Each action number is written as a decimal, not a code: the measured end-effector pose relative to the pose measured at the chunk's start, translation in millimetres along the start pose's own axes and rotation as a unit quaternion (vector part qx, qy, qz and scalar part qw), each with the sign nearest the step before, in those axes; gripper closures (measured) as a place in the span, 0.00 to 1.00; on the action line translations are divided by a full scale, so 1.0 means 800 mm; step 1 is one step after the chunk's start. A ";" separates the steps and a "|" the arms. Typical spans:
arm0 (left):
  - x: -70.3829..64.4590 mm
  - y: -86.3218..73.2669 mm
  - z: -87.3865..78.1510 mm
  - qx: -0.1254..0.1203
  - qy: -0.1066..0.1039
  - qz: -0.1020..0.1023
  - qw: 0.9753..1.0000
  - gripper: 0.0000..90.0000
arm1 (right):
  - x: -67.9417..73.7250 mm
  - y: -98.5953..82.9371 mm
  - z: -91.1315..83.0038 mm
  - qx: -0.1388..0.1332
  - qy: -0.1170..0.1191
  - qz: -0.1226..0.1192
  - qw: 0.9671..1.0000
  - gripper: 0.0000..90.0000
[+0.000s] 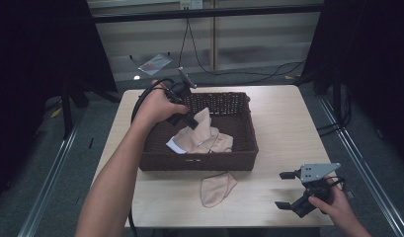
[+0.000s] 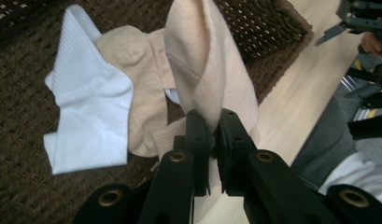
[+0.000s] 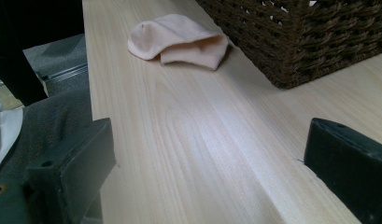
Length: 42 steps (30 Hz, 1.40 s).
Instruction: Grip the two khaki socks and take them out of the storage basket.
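Left gripper [image 1: 189,120], over the wicker basket [image 1: 239,148], has its jaws clamped on a beige sock [image 2: 212,70], lifted above a white sock [image 2: 88,116] and what appears to be further beige socks inside. Right gripper [image 1: 288,190], near right on the table [image 1: 283,123], jaws wide apart, holds nothing. A second beige sock [image 1: 217,188] lies just before the basket's near wall.

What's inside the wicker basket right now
Inside the basket: a white sock, a beige sock, and another beige sock pinched by the left gripper. Anything beneath the pile is hidden.
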<state>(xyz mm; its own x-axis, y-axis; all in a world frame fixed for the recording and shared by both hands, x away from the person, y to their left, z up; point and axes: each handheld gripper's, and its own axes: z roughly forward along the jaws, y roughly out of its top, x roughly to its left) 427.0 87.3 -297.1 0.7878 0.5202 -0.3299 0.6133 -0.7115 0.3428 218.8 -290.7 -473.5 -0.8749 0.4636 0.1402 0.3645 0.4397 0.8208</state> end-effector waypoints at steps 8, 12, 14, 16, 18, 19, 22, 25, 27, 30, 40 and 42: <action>-0.011 -0.002 -0.004 0.012 -0.005 0.020 1.000 0.94 | 0.000 0.000 0.000 0.002 0.000 0.000 1.000 0.01; -0.018 -0.004 -0.001 0.018 -0.004 0.032 0.999 0.94 | 0.000 0.000 0.000 0.001 0.000 0.000 1.000 0.01; -0.021 -0.006 0.002 0.018 -0.002 0.038 0.999 0.94 | 0.000 0.000 0.000 0.000 0.001 0.000 1.000 0.01; -0.024 -0.009 0.005 0.018 -0.007 0.045 0.999 0.94 | 0.000 0.000 0.000 0.000 0.001 0.002 1.000 0.01; -0.028 -0.011 0.007 0.016 -0.006 0.048 0.999 0.94 | 0.000 0.000 0.000 0.001 -0.001 0.002 1.000 0.01; -0.028 -0.011 0.007 0.016 -0.006 0.048 0.999 0.94 | 0.001 0.000 0.000 0.001 -0.001 0.002 1.000 0.01; -0.034 -0.018 0.014 0.018 -0.010 0.060 0.998 0.94 | 0.001 0.000 0.000 0.001 -0.001 0.002 1.000 0.01; -0.039 -0.024 0.018 0.018 -0.015 0.066 0.998 0.94 | 0.000 0.000 0.000 0.001 0.001 0.000 1.000 0.01; -0.042 -0.027 0.022 0.018 -0.014 0.069 0.997 0.94 | 0.000 0.000 0.000 0.002 0.002 0.002 1.000 0.01; -0.045 -0.031 0.026 0.017 -0.015 0.077 0.997 0.94 | 0.001 0.000 0.001 0.003 0.002 0.003 1.000 0.01; -0.057 -0.044 0.047 0.023 -0.014 0.090 0.996 0.94 | 0.001 0.000 0.001 0.003 0.002 0.003 1.000 0.01; -0.060 -0.046 0.051 0.024 -0.013 0.092 0.995 0.94 | 0.001 0.000 0.001 0.003 0.002 0.003 1.000 0.01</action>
<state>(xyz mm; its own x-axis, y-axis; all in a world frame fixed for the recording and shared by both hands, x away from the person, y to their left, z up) 364.7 69.0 -329.8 0.8844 0.3668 -0.2887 0.4550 -0.8155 0.3576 218.5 -289.8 -473.7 -0.8740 0.4634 0.1464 0.3711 0.4420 0.8166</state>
